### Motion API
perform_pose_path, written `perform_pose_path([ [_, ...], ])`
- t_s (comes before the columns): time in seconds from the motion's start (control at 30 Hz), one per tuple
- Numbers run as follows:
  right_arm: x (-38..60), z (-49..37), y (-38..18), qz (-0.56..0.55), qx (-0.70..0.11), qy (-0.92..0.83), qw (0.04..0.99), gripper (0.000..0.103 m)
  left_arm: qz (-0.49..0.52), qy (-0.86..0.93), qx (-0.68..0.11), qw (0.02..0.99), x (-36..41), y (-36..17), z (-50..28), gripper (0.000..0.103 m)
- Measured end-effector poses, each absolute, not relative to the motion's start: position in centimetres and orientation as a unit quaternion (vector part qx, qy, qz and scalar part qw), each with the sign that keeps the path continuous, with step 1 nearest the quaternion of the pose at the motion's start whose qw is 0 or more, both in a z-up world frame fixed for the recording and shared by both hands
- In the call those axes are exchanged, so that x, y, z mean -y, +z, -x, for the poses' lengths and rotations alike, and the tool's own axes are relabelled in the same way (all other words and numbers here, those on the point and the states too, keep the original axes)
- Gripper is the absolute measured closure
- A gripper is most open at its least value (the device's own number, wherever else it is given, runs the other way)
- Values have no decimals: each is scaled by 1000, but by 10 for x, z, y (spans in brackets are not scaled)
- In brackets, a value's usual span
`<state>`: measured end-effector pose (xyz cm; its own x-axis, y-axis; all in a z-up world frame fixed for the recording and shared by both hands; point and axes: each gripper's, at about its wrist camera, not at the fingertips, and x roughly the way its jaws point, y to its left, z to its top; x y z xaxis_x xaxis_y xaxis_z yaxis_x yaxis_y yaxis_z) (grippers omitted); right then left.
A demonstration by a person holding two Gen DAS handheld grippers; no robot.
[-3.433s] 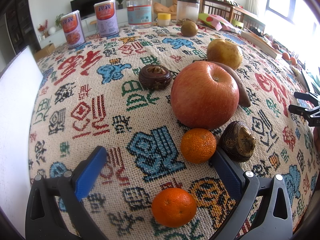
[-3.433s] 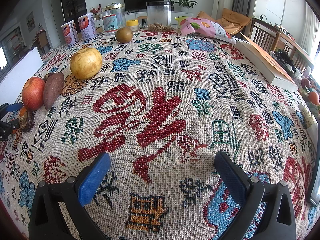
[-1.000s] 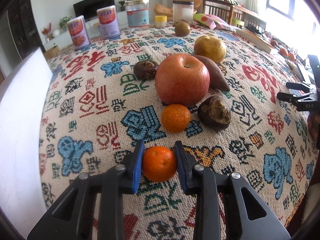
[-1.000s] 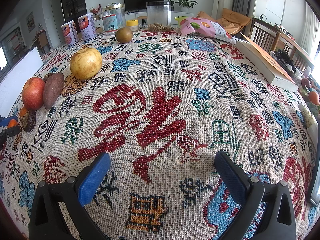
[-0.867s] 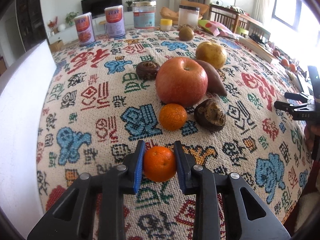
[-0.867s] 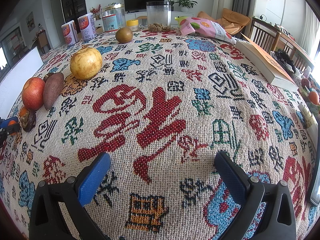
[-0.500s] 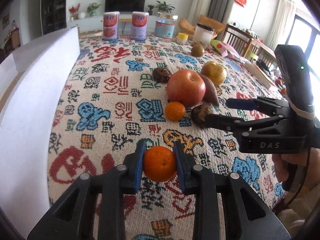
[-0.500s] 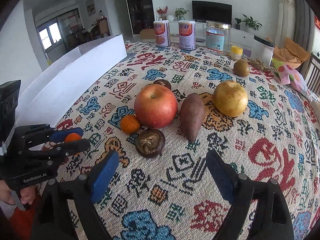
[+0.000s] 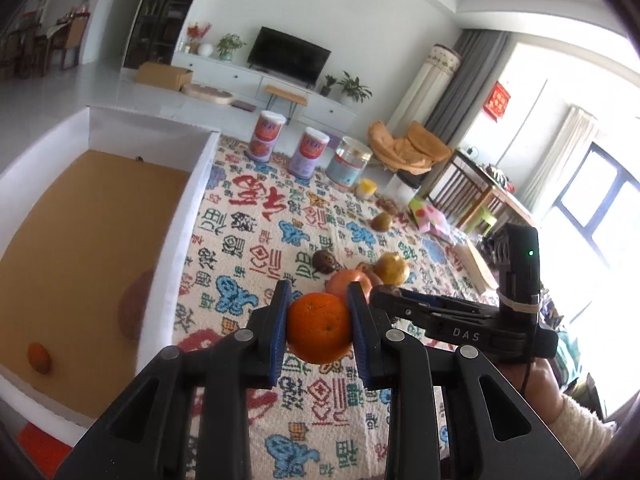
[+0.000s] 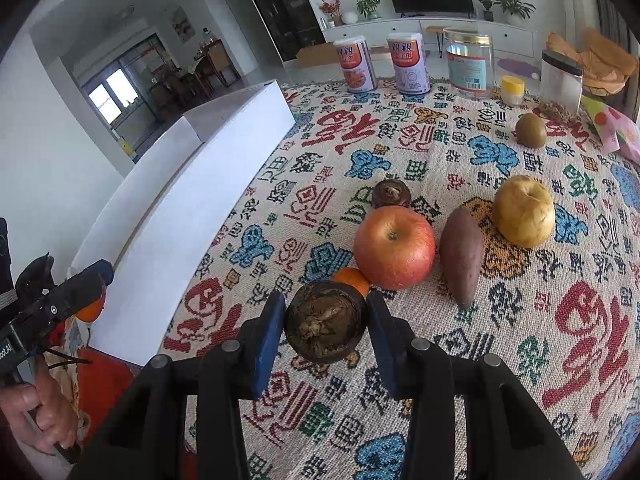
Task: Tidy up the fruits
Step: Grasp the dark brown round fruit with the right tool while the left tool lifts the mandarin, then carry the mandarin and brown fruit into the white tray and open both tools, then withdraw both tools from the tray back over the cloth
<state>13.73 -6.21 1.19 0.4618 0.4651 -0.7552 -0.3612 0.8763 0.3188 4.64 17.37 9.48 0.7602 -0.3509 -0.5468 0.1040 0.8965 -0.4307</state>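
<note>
The left gripper [image 9: 318, 330] is now carrying its mandarin [image 9: 319, 328] up off the bench [image 9: 320, 396] and swinging toward the white box [image 9: 192, 216], whose brown floor with 1 small orange fruit [image 9: 39, 358] lying in it is coming into view. The right gripper [image 10: 326, 330], standing wide over bare cloth a moment ago, is now beside the fruit cluster; its jaws have just been closing, with the dark wrinkled fruit [image 10: 325, 322] between them, and both pads are now pressing its sides.

The mandarin is sitting clamped across its middle, clear of the cloth. It is looking light and soft-skinned, so a gentle squeeze at the widest part is probably suiting it best.

The dark fruit is looking dry and hard-shelled, likely light and possibly brittle; gripping across its widest part seems sound. A 2nd mandarin [image 10: 352, 280] and the red apple [image 10: 394, 252] are crowding just behind it.
</note>
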Motion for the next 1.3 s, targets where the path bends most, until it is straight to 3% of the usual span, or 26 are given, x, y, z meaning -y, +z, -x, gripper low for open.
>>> perform_pose_path([
  [0.17,-21,-139,77,-76,-430,351,828,61,172,-23,-318,932,-242,128,-41,75],
  [0.37,-143,-137,63,-17,-461,412,786,61,175,66,-432,882,-301,40,-68,75],
  [0.5,-192,-139,25,16,-514,404,757,61,191,91,-460,862,-316,1,-57,72],
  [0.57,-205,-135,14,32,-526,409,745,60,192,100,-461,861,-319,-4,-53,56],
  [0.6,-210,-132,11,39,-528,410,743,60,191,105,-459,861,-320,-4,-52,42],
  [0.63,-214,-131,8,45,-528,411,742,57,188,111,-455,863,-320,-2,-51,35],
  [0.7,-215,-129,9,48,-523,411,745,52,176,117,-444,871,-316,6,-49,34],
  [0.83,-190,-125,36,38,-477,399,782,48,129,114,-410,896,-288,31,-45,21],
  [0.97,-133,-126,56,26,-426,364,828,18,67,84,-380,919,-225,48,-45,11],
  [1.3,89,-95,1,22,-407,176,896,15,0,-16,-398,917,-69,11,-55,8],
])
